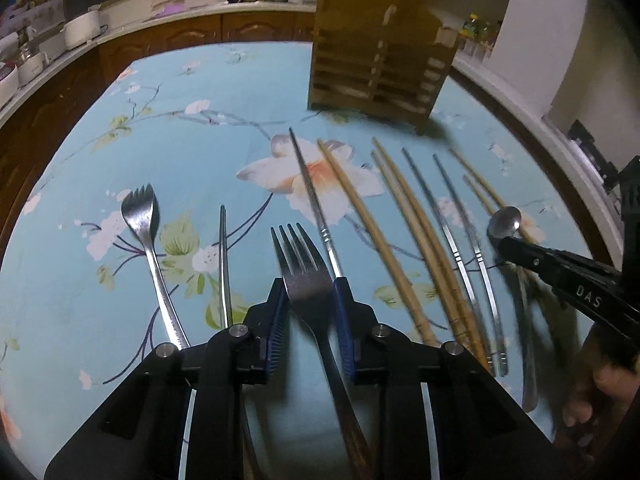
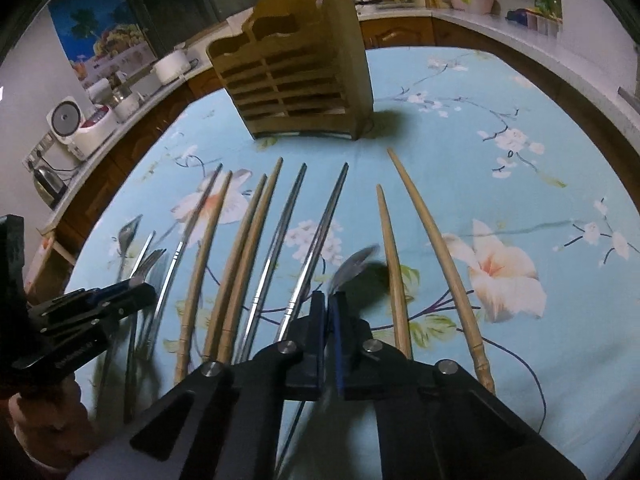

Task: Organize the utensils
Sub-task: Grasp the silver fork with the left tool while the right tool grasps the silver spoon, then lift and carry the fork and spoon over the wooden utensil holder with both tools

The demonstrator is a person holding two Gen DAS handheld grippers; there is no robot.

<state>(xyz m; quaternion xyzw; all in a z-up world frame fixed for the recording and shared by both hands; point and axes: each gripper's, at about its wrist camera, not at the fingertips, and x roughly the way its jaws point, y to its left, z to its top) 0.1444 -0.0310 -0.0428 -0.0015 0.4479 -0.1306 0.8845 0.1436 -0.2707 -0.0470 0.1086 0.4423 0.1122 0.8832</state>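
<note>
Left wrist view: left hand-held gripper (image 1: 310, 286) clamped on fork (image 1: 306, 276) above the floral bench (image 1: 120, 152); wooden holder (image 1: 380, 52) beyond. Right wrist view: right hand-held gripper (image 2: 328, 300) closed on spoon (image 2: 354, 266), among chopsticks (image 2: 436, 256).

The fork (image 1: 308, 280) has its wooden handle running out of the left wrist view's bottom edge, its neck partly hidden between the left gripper's (image 1: 310, 292) pads. In the right wrist view the spoon (image 2: 354, 266) is blurred, its handle hidden in the clamped right gripper (image 2: 326, 304). The chopsticks' (image 2: 256, 264) near ends, towards the table's (image 2: 520, 100) near edge, vanish behind the gripper bodies.
</note>
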